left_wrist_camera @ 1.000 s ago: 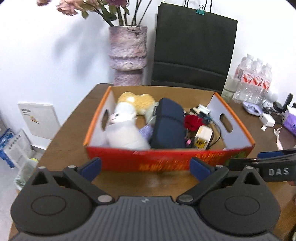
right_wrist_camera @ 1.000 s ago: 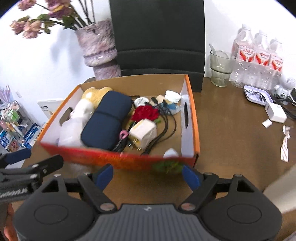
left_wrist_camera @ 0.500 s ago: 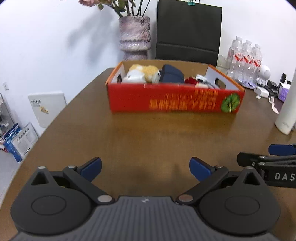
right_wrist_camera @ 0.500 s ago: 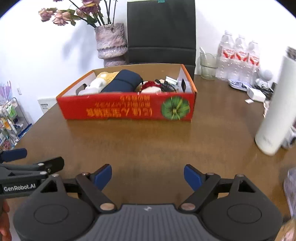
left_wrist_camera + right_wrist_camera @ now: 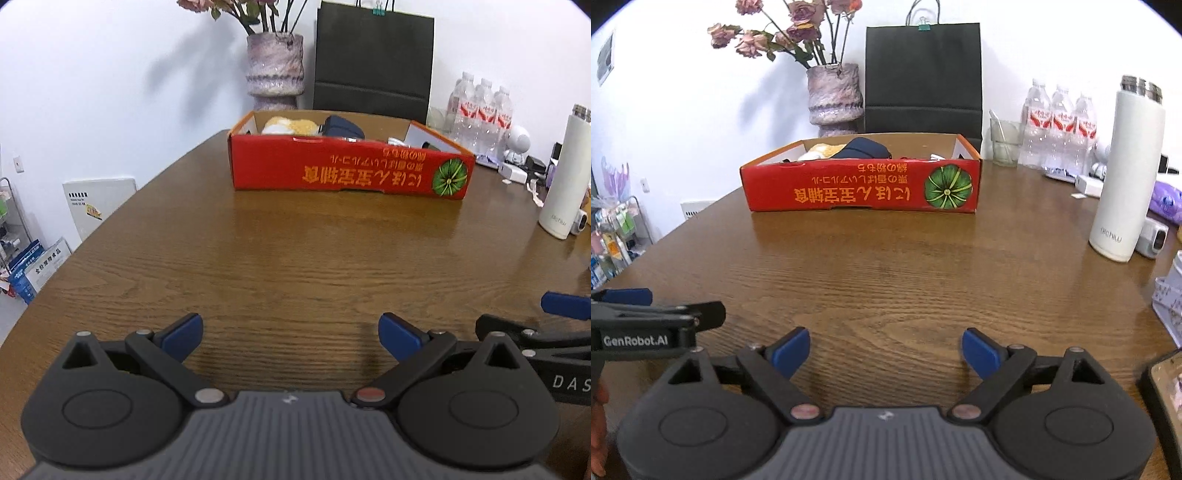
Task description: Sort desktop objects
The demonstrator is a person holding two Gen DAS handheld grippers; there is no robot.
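At twelve o'clock on the wood-grain table [image 5: 886, 280]: glossy red cardboard box [image 5: 864, 186], pumpkin emblem, orange Japanese print upside down, holding a plush toy [image 5: 291, 126] and navy pouch [image 5: 864, 147]. At two o'clock: matte white cylindrical flask [image 5: 1123, 177]. Bare tabletop lies between. Left gripper [image 5: 290, 336]: blue pads apart, empty. Right gripper [image 5: 885, 350]: jaws opening, empty; the left one's arm reads "GenRobot.AI".

Right claw [image 5: 884, 349] opening over bare bench [image 5: 886, 280], nothing in it; red box [image 5: 862, 186] sits well ahead.
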